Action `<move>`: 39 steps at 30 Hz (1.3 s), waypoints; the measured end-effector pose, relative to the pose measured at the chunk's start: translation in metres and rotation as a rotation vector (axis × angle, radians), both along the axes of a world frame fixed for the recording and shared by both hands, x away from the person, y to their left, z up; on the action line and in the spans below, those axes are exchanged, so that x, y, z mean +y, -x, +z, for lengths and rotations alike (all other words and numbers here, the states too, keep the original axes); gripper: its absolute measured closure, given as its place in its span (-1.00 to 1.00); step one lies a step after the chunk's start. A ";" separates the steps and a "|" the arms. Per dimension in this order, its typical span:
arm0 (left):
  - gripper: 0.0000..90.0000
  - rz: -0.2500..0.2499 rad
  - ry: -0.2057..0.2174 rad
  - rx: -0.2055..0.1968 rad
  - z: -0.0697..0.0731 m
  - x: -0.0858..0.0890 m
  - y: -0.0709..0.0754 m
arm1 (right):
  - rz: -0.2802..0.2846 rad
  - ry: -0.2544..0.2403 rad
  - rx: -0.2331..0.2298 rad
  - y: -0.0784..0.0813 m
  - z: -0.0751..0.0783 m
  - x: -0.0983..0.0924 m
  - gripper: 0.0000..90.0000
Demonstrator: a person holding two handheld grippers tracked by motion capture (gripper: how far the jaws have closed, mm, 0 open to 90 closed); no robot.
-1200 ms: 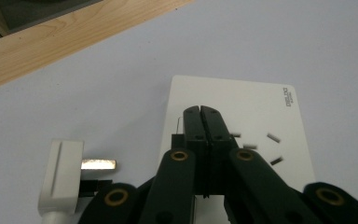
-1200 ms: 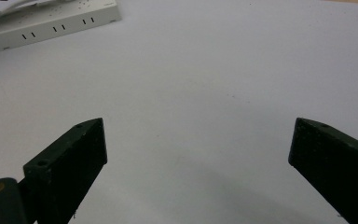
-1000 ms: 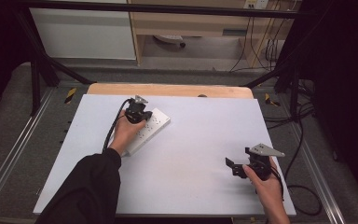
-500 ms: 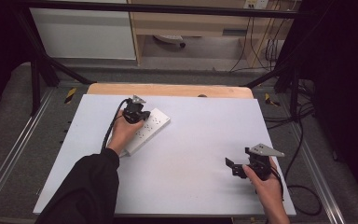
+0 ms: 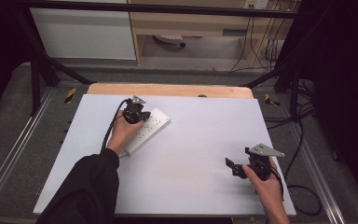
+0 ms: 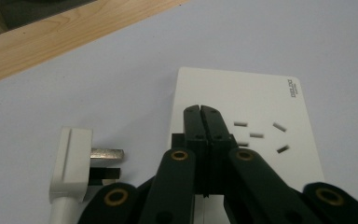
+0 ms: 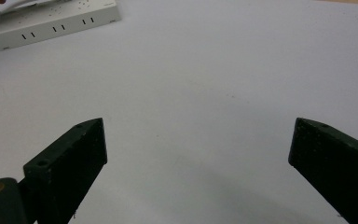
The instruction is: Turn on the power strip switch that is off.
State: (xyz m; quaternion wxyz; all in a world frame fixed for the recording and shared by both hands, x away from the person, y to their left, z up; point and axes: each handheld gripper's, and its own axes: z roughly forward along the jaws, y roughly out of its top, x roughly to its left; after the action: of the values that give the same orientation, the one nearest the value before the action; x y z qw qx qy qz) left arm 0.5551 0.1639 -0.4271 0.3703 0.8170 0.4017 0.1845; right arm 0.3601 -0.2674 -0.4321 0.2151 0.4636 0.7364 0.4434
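The left gripper (image 6: 201, 110), jaws pressed together on nothing, rests over the power strip (image 6: 256, 100); a plug (image 6: 72, 163) lies just beside; the strip's small grey logo is unreadable; right gripper (image 7: 198, 154) gapes above the white table (image 5: 200, 140); cables beyond.

One small grey printed brand mark, at corner of white power strip (image 6: 242, 100), upper right of left gripper view; set sideways, too small and blurred to read with certainty. No other lettering, number or sign legible anywhere, on power strip (image 5: 145, 128) in high view included.
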 end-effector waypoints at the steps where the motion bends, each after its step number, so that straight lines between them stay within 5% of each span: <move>1: 1.00 -0.001 -0.013 0.003 -0.001 0.000 0.000 | 0.000 0.000 0.000 0.000 0.000 0.000 -0.90; 5: 1.00 0.013 0.024 0.020 -0.002 0.003 0.001 | 0.001 0.001 -0.001 0.000 0.000 0.000 -0.90; 26: 1.00 0.010 0.002 -0.005 -0.002 0.001 0.001 | 0.002 0.001 0.004 -0.001 -0.001 0.001 -0.90; 37: 1.00 0.011 0.051 -0.020 0.004 0.001 0.003 | 0.001 0.002 0.005 -0.001 -0.001 0.001 -0.90; 39: 0.87 0.006 0.058 -0.016 0.004 -0.001 0.003 | -0.001 -0.002 0.005 -0.001 -0.001 0.001 -0.90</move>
State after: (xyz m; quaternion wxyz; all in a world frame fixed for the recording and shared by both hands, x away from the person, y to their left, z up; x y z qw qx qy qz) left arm 0.5517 0.1632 -0.4227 0.3964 0.8034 0.4061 0.1805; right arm 0.3612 -0.2667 -0.4332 0.2131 0.4653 0.7362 0.4428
